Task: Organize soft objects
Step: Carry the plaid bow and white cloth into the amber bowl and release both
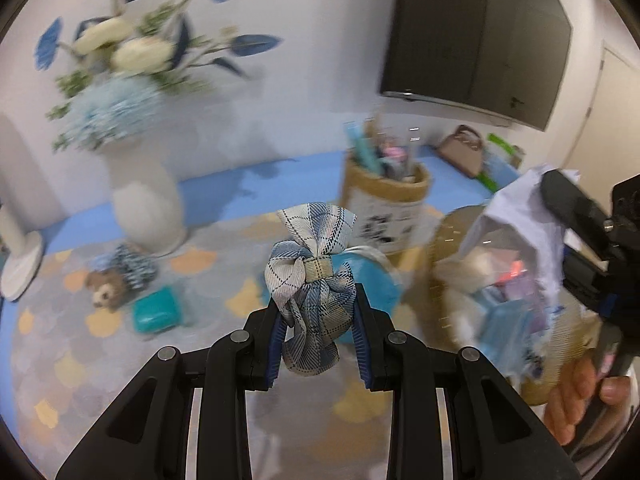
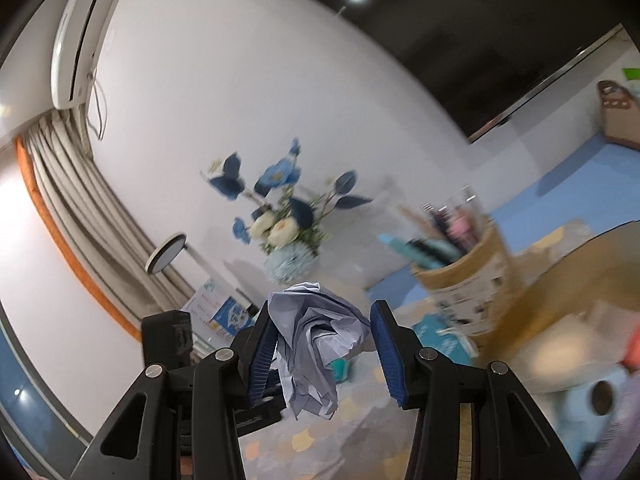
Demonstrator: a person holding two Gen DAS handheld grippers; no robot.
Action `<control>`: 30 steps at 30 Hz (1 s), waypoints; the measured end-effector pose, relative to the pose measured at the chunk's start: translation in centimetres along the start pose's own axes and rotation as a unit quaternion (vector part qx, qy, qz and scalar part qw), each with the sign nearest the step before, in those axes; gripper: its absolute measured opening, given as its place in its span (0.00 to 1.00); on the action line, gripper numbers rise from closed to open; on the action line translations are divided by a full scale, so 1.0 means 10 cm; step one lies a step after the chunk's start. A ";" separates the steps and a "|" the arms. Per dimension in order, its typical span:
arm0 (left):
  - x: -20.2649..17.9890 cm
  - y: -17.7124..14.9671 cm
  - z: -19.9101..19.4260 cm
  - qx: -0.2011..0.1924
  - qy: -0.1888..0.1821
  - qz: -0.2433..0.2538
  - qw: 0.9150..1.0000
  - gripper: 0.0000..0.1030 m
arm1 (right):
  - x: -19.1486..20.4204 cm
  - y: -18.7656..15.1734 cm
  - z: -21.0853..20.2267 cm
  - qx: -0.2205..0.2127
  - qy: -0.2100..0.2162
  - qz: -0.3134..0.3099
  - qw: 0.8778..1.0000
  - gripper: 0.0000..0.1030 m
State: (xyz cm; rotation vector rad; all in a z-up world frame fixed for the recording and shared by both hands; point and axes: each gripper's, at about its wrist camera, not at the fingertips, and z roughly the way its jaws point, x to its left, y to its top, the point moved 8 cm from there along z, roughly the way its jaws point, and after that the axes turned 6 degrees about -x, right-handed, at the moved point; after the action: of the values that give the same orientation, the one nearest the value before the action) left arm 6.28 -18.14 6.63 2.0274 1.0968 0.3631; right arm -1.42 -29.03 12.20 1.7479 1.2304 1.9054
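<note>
Basket (image 1: pixel 452 240) contents blur (motion smear); white cloth (image 1: pixel 516 216) hides part.

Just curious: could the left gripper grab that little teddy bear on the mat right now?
Probably not: the left gripper is already shut on a plaid scarf bundle, so its jaws are full, though nothing seems to block the teddy bear.

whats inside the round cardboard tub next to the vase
The tub holds upright pens and tubes: a teal one, pink ones and dark ones poke above the rim. All are blurred, and the wall hides whatever lies lower down.
</note>
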 end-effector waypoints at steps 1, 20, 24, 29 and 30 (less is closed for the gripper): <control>-0.08 0.01 0.00 -0.001 -0.003 0.004 1.000 0.26 | -0.05 0.04 -0.06 -0.005 -0.005 0.001 1.000 0.45; -1.84 0.07 0.32 0.036 -0.131 0.111 0.985 0.26 | -0.98 0.70 -1.24 -0.073 -0.134 0.022 0.988 0.45; -2.03 -0.02 0.44 0.053 -0.137 0.122 0.982 0.34 | -1.16 0.70 -1.36 -0.061 -0.168 0.024 0.984 0.49; -2.10 -0.15 0.62 0.090 -0.123 0.136 0.979 0.87 | -1.32 0.62 -1.31 -0.030 -0.191 0.027 0.981 0.98; -2.07 -0.16 0.62 0.089 -0.111 0.137 0.980 1.00 | -1.35 0.63 -1.32 -0.033 -0.200 0.032 0.979 0.98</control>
State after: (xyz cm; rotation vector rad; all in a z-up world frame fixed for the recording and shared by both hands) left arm -3.21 -37.37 3.71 2.3212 0.7375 0.1743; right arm -8.28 -47.36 8.84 2.0260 0.9626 1.5007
